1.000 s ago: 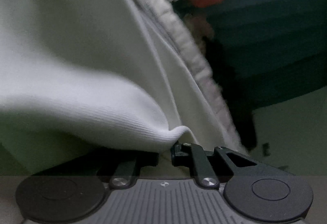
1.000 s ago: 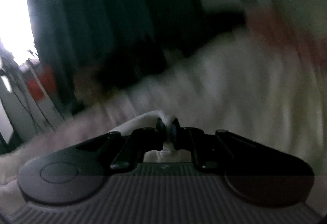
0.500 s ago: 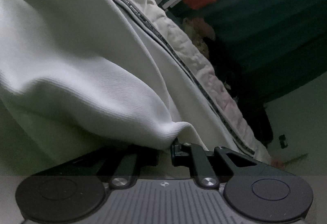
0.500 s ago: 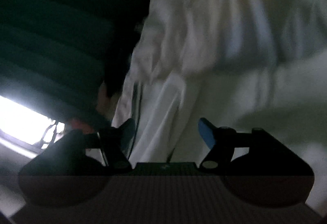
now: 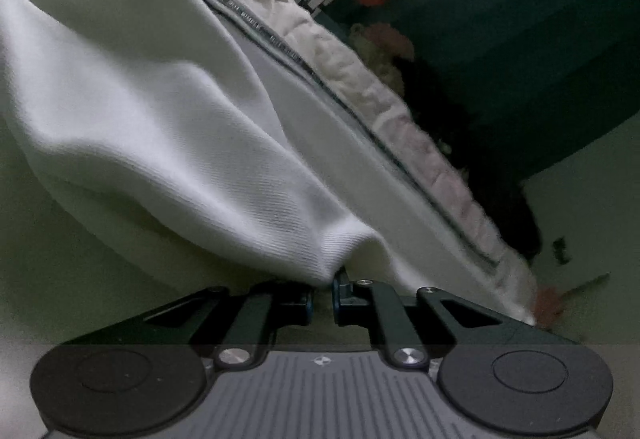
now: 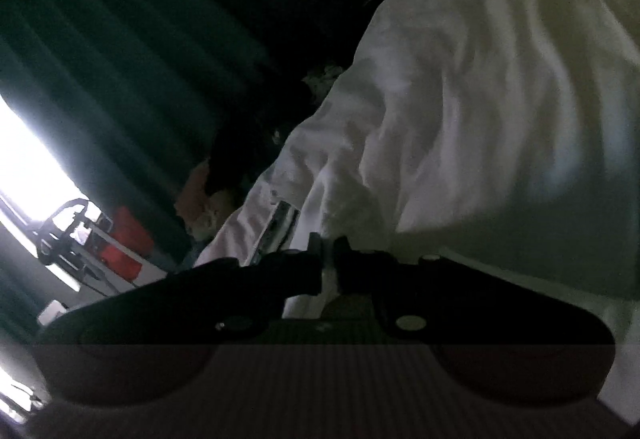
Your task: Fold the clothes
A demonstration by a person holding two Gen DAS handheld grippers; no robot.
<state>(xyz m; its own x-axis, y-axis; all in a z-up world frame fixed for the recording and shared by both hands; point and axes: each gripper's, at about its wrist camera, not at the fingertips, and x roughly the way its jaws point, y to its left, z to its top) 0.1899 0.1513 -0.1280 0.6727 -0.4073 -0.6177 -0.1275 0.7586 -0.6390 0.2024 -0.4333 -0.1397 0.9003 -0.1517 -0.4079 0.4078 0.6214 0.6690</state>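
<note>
- Both tongs pinch the same white garment (image 5: 168,127): the left tongs (image 5: 322,293) are clamped on a bunched fold of its ribbed knit, and the right tongs (image 6: 327,263), whose jaws have just been closing, are narrow on a ridge of white cloth.
- White garment hangs lifted between the two grips, draping loosely, with a dark curtain (image 5: 520,51) behind it.
- It looks soft, light and limp, likely to sag and bunch, so hems, corners or seam lines make the surest holds.
- Its zip tape (image 5: 280,39) is a stiffer line, useful as a fold guide.
</note>
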